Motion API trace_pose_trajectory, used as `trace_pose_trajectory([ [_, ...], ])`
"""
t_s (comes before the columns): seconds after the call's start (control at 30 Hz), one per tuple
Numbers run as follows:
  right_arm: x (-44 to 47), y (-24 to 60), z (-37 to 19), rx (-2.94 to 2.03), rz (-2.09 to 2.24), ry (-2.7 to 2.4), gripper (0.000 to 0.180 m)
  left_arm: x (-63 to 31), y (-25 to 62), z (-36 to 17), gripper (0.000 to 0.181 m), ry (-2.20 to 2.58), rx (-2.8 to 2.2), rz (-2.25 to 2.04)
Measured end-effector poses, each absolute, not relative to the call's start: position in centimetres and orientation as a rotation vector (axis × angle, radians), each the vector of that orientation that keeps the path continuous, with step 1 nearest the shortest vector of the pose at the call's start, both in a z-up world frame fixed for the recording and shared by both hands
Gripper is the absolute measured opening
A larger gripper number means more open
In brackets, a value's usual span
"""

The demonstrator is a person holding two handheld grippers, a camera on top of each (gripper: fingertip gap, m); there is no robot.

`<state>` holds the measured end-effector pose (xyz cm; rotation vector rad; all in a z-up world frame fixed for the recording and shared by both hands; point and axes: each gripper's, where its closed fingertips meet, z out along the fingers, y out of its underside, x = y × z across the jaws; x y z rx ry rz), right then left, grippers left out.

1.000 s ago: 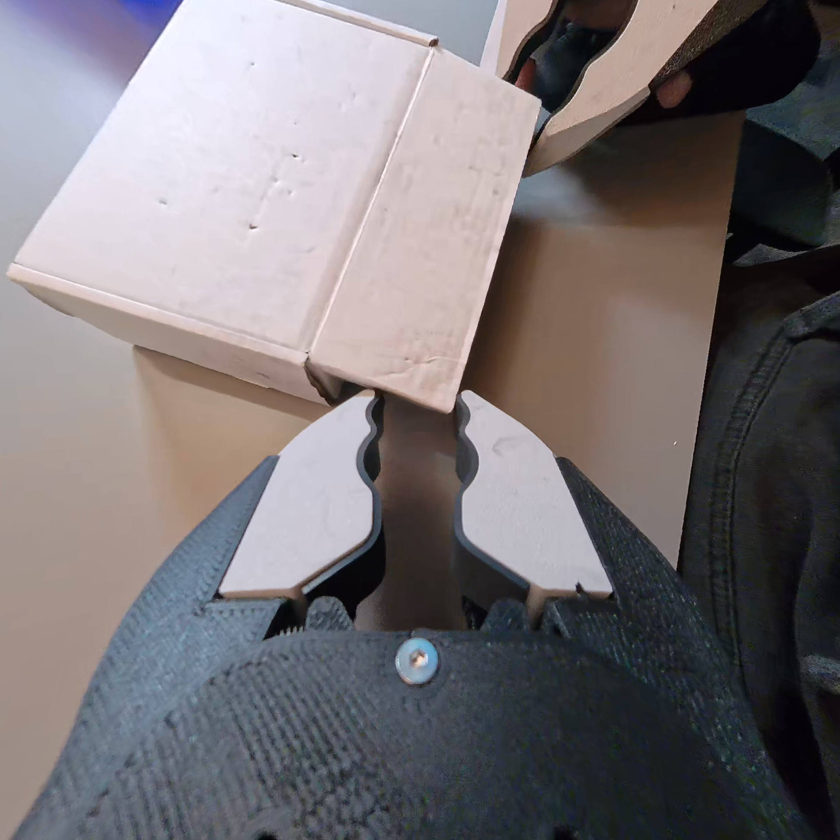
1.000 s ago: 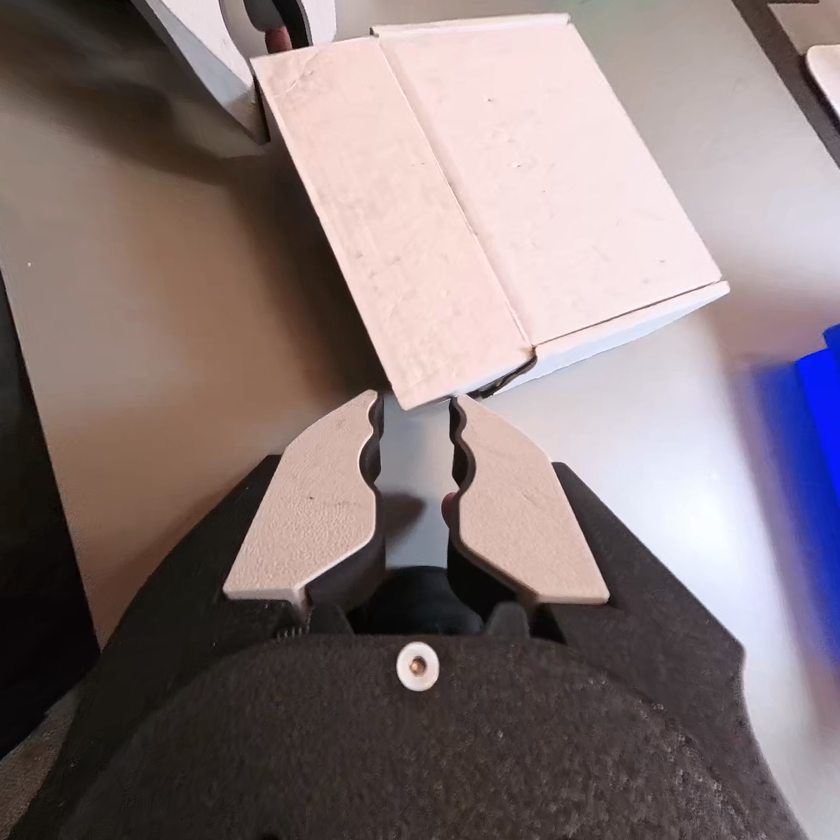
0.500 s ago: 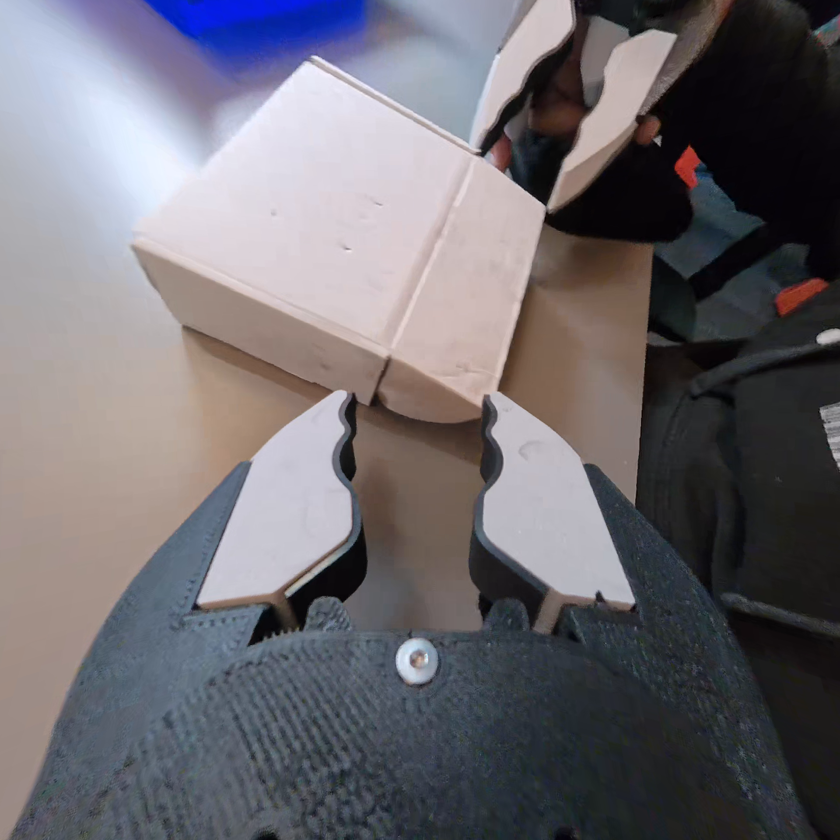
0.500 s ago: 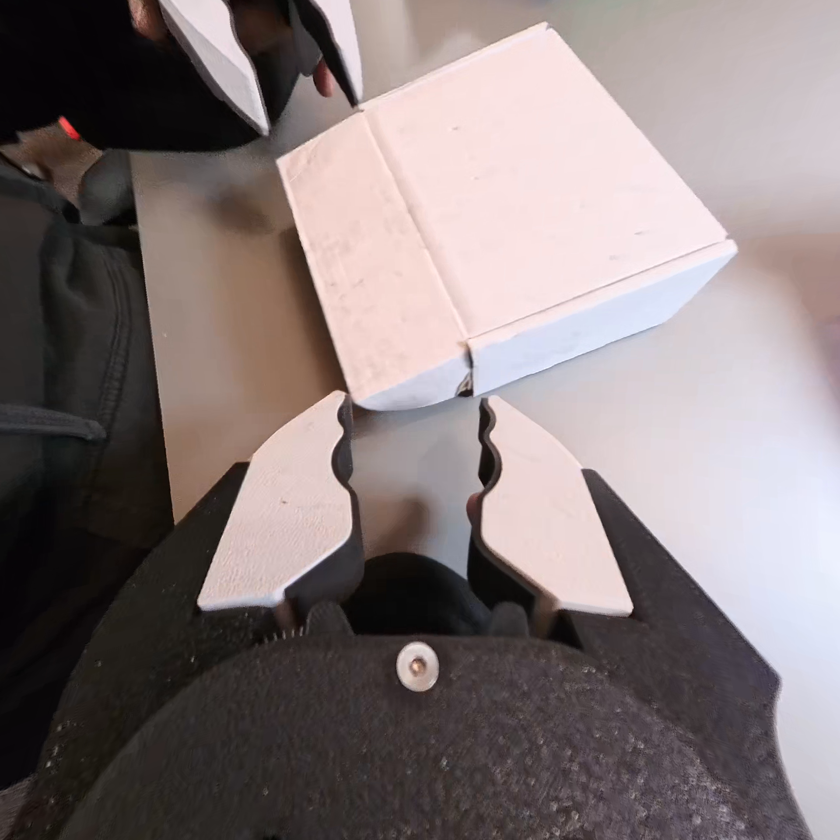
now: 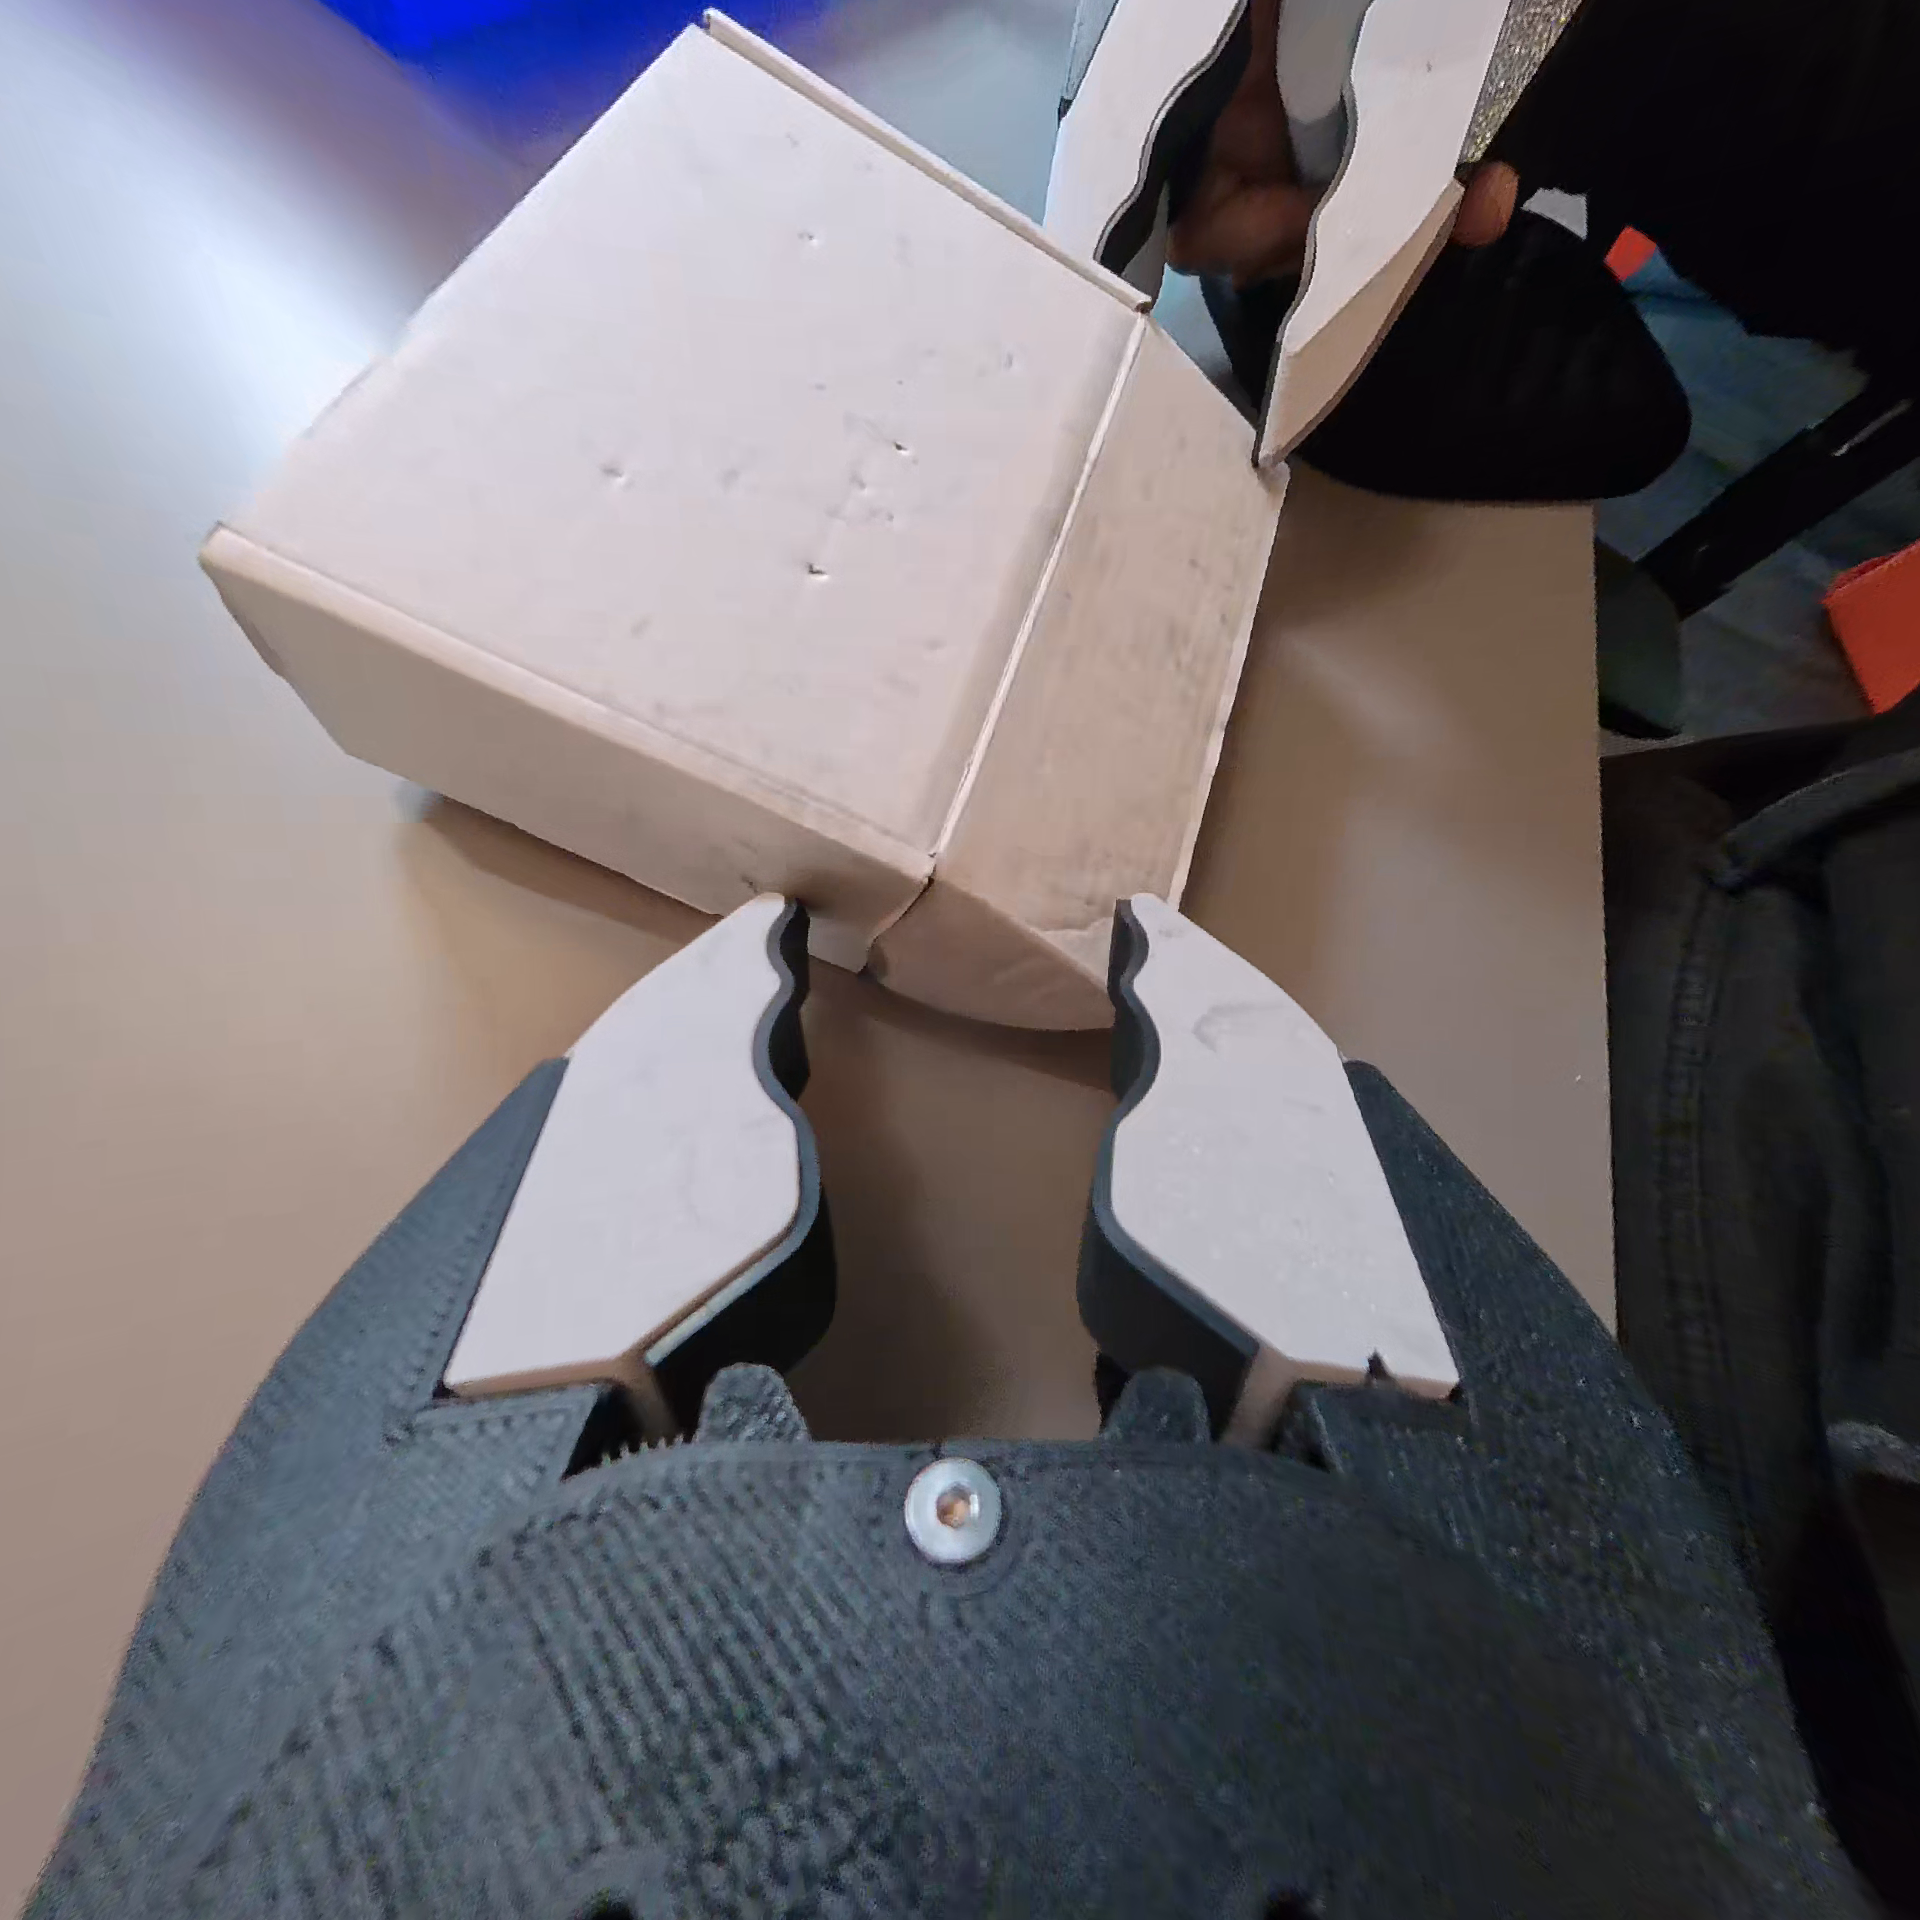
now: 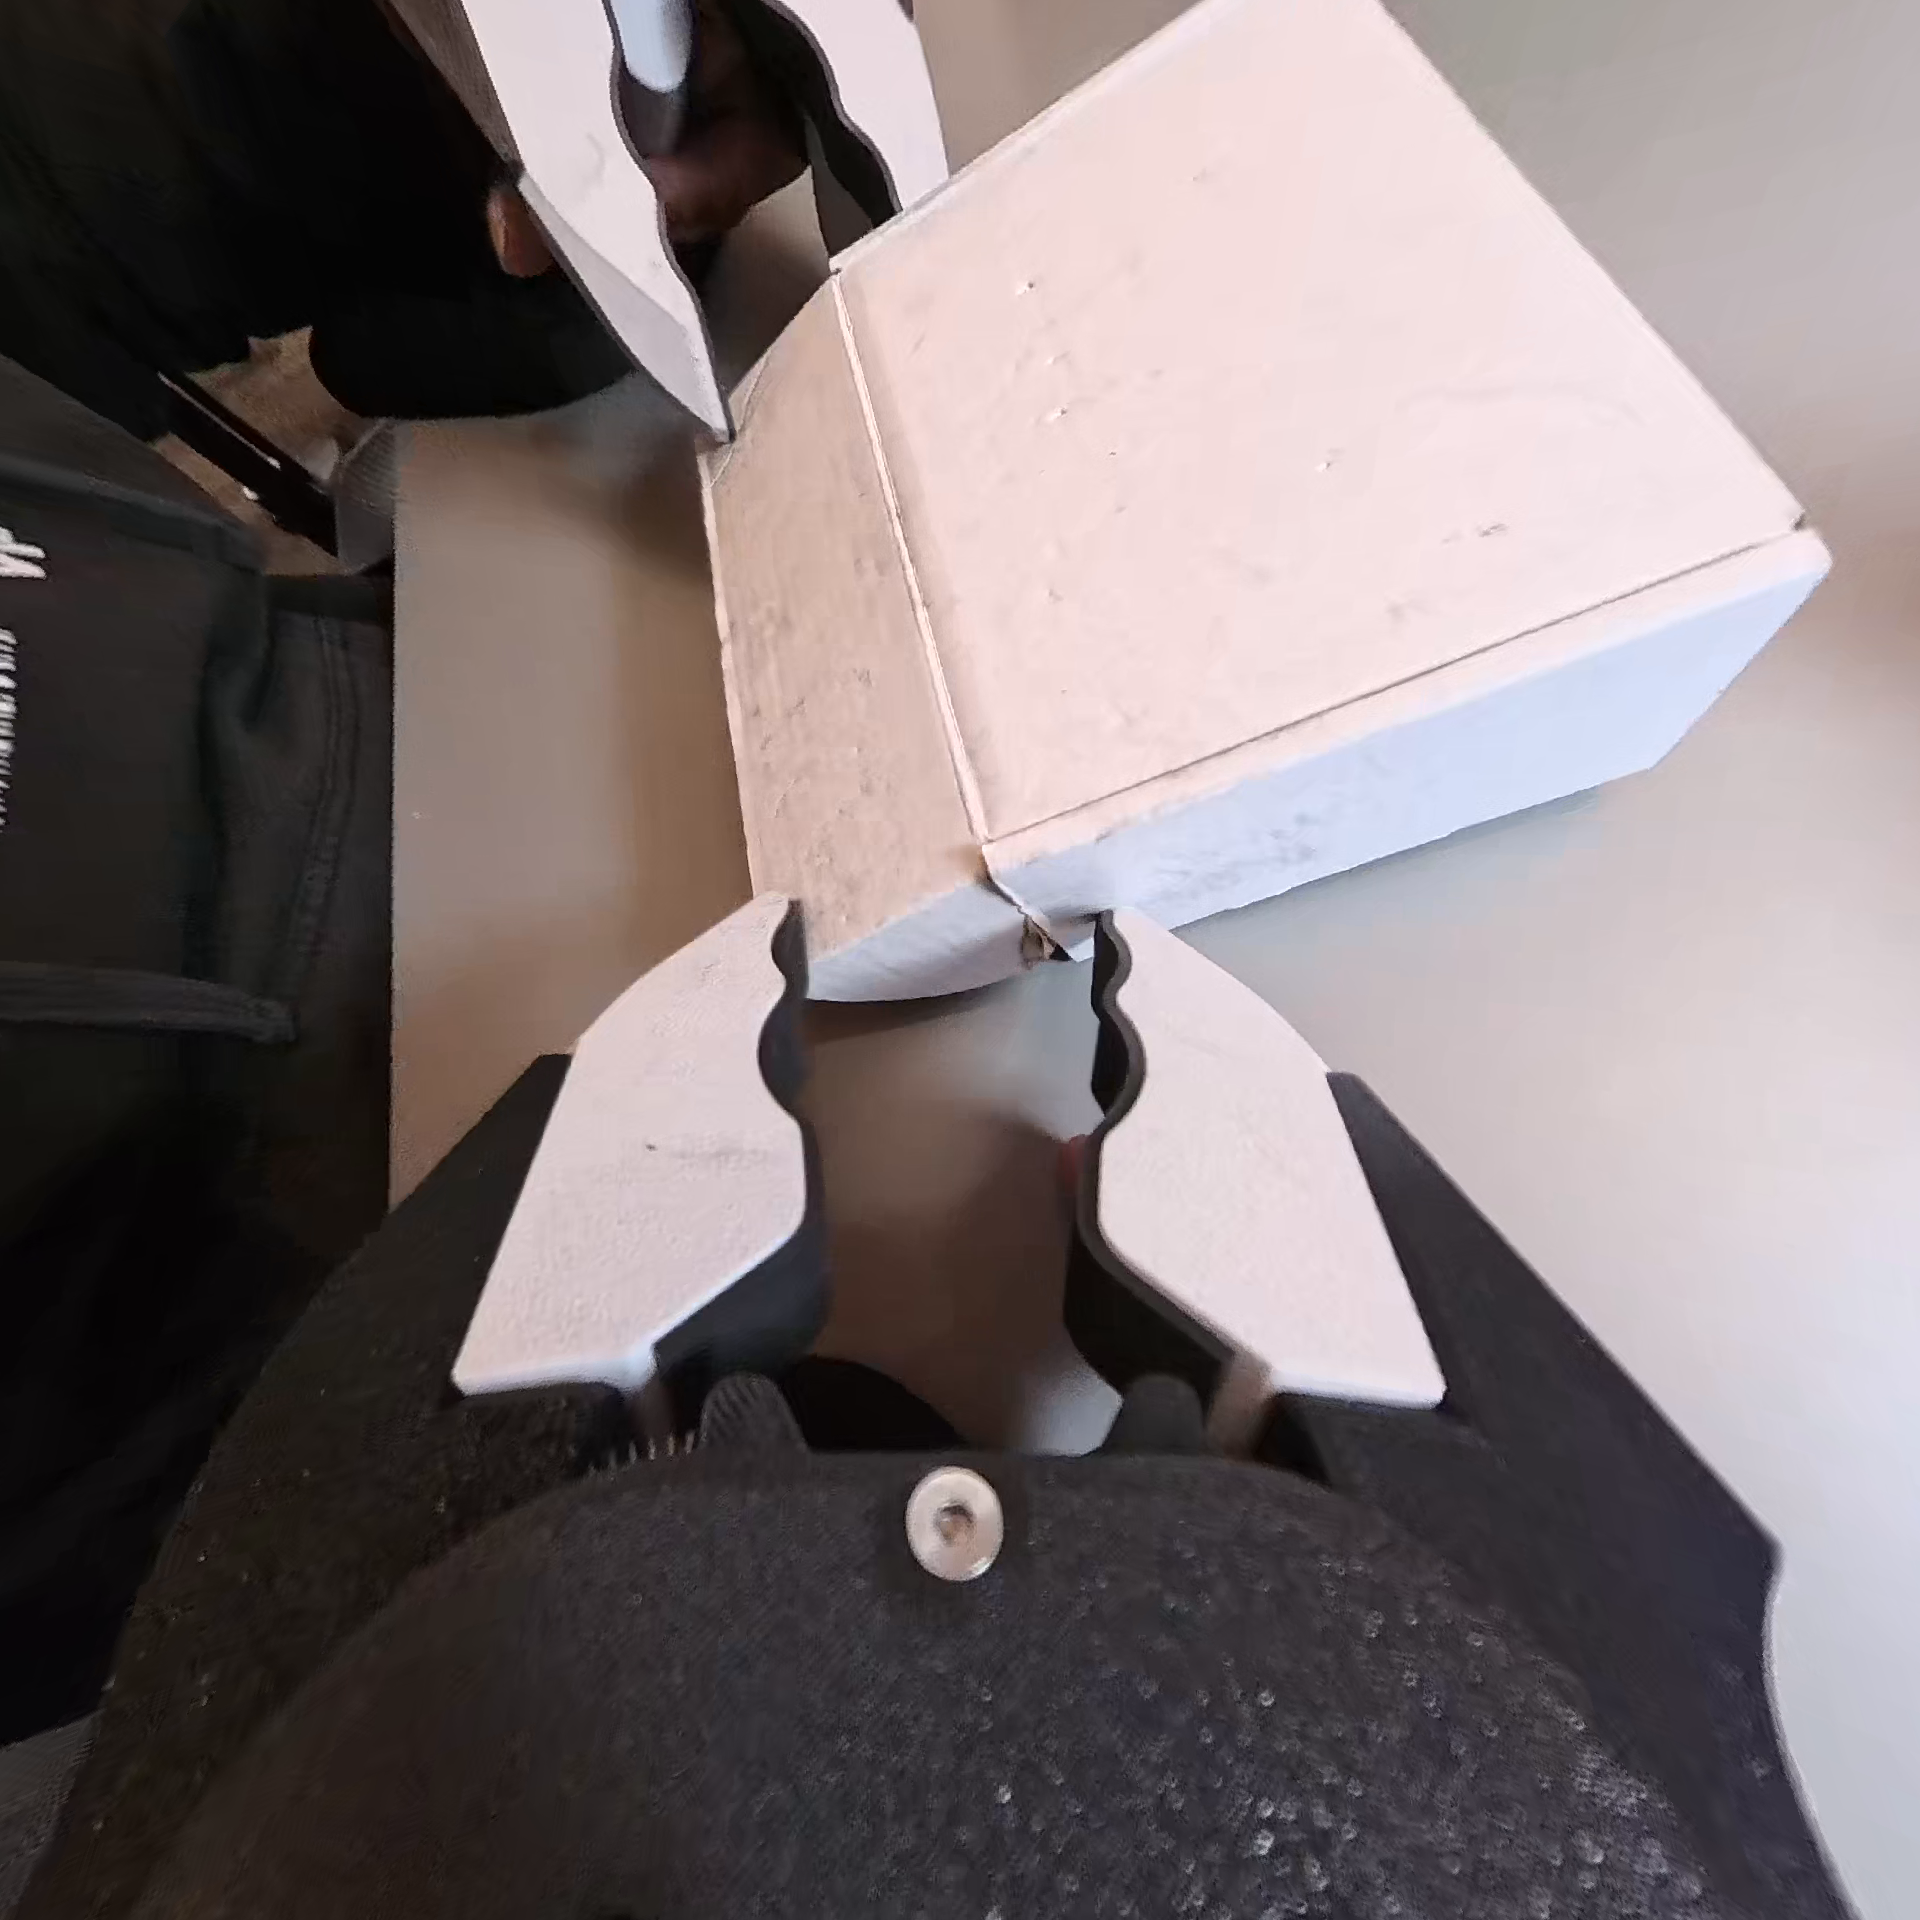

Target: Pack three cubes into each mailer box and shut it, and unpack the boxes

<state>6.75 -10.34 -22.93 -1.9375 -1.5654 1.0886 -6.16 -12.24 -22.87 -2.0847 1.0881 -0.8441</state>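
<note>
A white mailer box lies on the tan table with its lid down; no cubes show. Its front flap hangs over the side nearest the table edge. My left gripper is open and empty, its fingertips on either side of the flap's near rounded end. My right gripper is open and empty at the flap's other end. Each gripper shows in the other's view, the right and the left, with one fingertip at a flap corner. The box fills the right wrist view.
The table edge runs close by the flap, with a person's dark clothing beyond it. A blurred blue thing lies past the box. An orange item sits off the table. Bare tabletop lies left of the box. Left tips to right tips: about 15 centimeters. To reach the blurred blue thing in a straight line is about 20 centimeters for my right fingers, about 30 centimeters for my left.
Both grippers have opened wider. The front flap, stretched out almost level with the lid a second ago, has folded down over the box's side. Both grippers now sit at its ends.
</note>
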Motion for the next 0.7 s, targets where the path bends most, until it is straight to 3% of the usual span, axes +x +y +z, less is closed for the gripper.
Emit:
trace_pose_trajectory([
  [0.7,6.9,-12.4,-22.6,-2.109,1.054,-1.424,0.047,-6.1,-14.2,-22.9,0.040,1.042,-2.188,-0.862],
])
